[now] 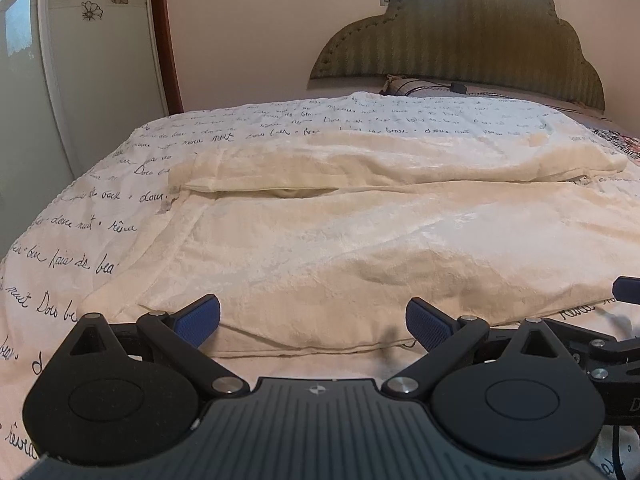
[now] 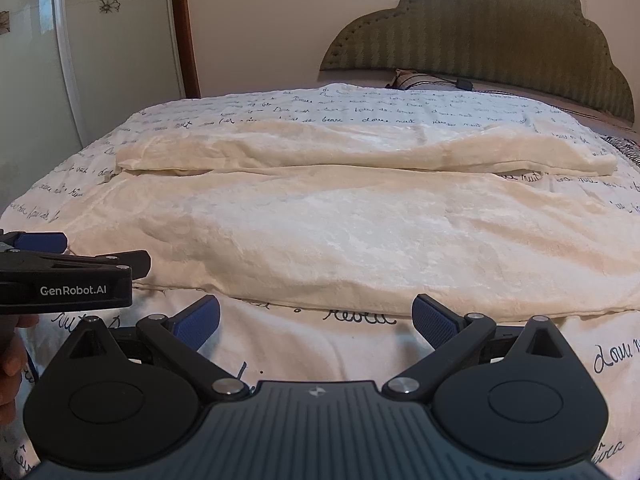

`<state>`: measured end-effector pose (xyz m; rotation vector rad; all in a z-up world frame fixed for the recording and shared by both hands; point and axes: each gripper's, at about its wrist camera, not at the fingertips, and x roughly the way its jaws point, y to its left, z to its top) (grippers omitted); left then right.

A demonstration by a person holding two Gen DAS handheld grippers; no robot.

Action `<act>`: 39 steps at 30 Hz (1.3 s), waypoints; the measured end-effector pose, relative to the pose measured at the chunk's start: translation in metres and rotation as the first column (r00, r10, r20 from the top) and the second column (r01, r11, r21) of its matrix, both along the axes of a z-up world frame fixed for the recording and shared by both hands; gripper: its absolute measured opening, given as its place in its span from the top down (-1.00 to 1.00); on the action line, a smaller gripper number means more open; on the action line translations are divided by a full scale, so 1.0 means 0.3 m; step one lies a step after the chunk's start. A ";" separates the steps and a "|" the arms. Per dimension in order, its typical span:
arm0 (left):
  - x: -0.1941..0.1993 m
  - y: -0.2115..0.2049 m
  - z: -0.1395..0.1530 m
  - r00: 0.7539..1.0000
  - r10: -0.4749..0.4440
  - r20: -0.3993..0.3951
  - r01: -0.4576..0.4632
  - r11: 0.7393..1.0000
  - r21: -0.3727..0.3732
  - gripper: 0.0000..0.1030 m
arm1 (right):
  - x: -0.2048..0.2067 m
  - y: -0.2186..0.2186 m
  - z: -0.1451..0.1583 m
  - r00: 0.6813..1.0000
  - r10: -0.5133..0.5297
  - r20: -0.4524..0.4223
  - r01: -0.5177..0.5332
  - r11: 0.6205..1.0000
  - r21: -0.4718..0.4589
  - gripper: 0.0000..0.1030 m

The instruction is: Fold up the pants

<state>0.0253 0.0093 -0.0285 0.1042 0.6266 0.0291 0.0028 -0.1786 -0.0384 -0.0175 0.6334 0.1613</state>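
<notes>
fingers of a person's hand (image 2: 10, 354) show only at the right wrist view's left edge, under the left gripper's (image 2: 60, 264) body marked genrobot.ai; the left wrist view instead catches a blue pad of the right gripper (image 1: 628, 290) at its right edge. cream fleece pants (image 1: 360, 240) lie spread across the script-printed bedspread (image 1: 60, 240), both legs running crosswise, the far one stacked behind the near one. bare bedspread borders the pants on the near and left sides. both grippers stand spread wide, grasping nothing, just short of the pants' near edge (image 2: 320, 304).
</notes>
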 end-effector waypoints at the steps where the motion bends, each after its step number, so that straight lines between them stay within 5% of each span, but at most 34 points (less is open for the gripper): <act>1: 0.002 0.000 0.006 1.000 -0.005 0.008 0.005 1.000 0.004 -0.96 | 0.007 -0.001 0.006 1.000 0.007 0.006 -0.007 1.000 0.011 -1.00; 8: 0.090 0.056 0.084 0.993 -0.003 0.114 0.002 1.000 0.009 -0.97 | 0.134 -0.007 0.132 0.963 0.173 0.204 -0.183 0.983 0.032 -1.00; 11: 0.177 0.105 0.093 0.990 0.063 0.122 -0.063 0.998 -0.005 -0.97 | 0.287 0.033 0.164 0.956 0.258 0.138 -0.257 0.966 -0.031 -1.00; 14: 0.261 0.153 0.072 0.988 0.111 0.106 -0.109 0.994 -0.023 -0.97 | 0.434 0.045 0.162 0.962 0.239 0.130 -0.239 0.971 -0.009 -1.00; 19: 0.365 0.202 0.018 0.985 0.153 0.074 -0.151 0.988 -0.028 -0.97 | 0.663 0.035 0.191 0.936 0.251 0.247 -0.265 0.964 0.023 -1.00; 24: 0.409 0.227 -0.078 0.989 0.145 -0.004 -0.145 0.989 -0.042 -0.97 | 0.965 0.113 0.140 0.944 0.316 0.094 -0.303 0.944 -0.131 -0.99; 28: 0.402 0.223 -0.108 0.990 0.140 -0.007 -0.140 0.989 -0.038 -1.00 | 1.157 0.140 0.090 0.937 0.349 -0.001 -0.348 0.937 -0.032 -0.99; 30: 0.405 0.223 -0.112 0.991 0.137 -0.007 -0.137 0.990 -0.041 -1.00 | 1.240 0.170 0.057 0.916 0.396 -0.063 -0.396 0.918 0.003 -0.96; 33: 0.411 0.226 -0.119 0.991 0.136 -0.012 -0.137 0.989 -0.054 -1.00 | 1.324 0.226 0.002 0.876 0.463 -0.131 -0.467 0.884 0.000 -0.51; 39: 0.419 0.228 -0.121 0.991 0.136 -0.013 -0.136 0.989 -0.054 -1.00 | 1.368 0.268 -0.064 0.787 0.580 -0.210 -0.585 0.810 0.043 -0.35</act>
